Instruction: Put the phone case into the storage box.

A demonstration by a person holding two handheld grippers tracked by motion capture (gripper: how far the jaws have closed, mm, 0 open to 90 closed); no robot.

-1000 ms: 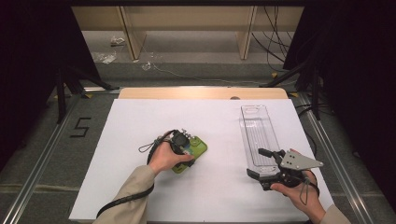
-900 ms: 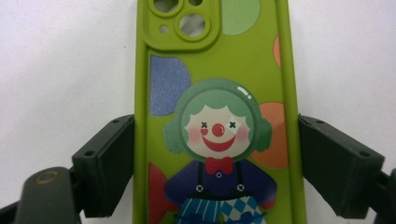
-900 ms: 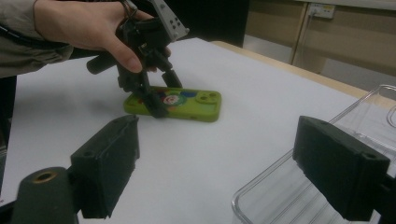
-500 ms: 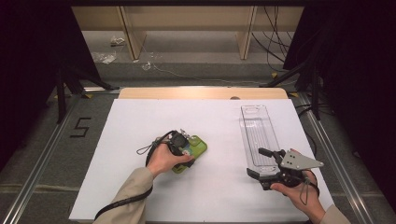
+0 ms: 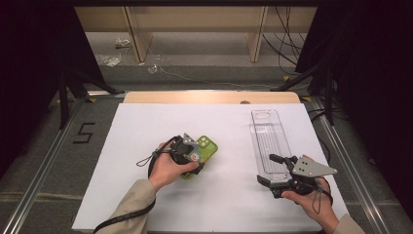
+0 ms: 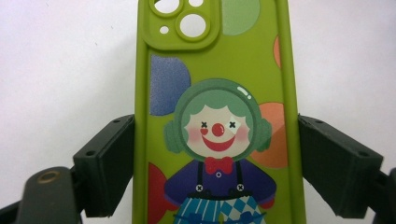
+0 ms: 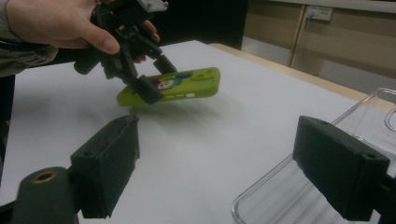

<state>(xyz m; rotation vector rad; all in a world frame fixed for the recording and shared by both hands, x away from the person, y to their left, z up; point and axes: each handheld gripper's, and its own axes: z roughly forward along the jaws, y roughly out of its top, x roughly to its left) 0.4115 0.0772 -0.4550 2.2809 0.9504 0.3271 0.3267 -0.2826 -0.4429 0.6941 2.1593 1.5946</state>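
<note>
Unbranded, green clown phone case — clamped by left gripper; right gripper gapes empty.

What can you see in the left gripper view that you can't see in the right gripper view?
The left gripper view lets you see the clown picture up close and the camera holes on the green phone case. The right gripper view lets you see the clear case by the right tongs, a hand, and the green case lifted off the white table. Both show the green case gripped by the left tongs.

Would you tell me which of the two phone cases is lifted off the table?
The green clown-print phone case, clamped in the left gripper; the clear plastic case lies flat.
</note>
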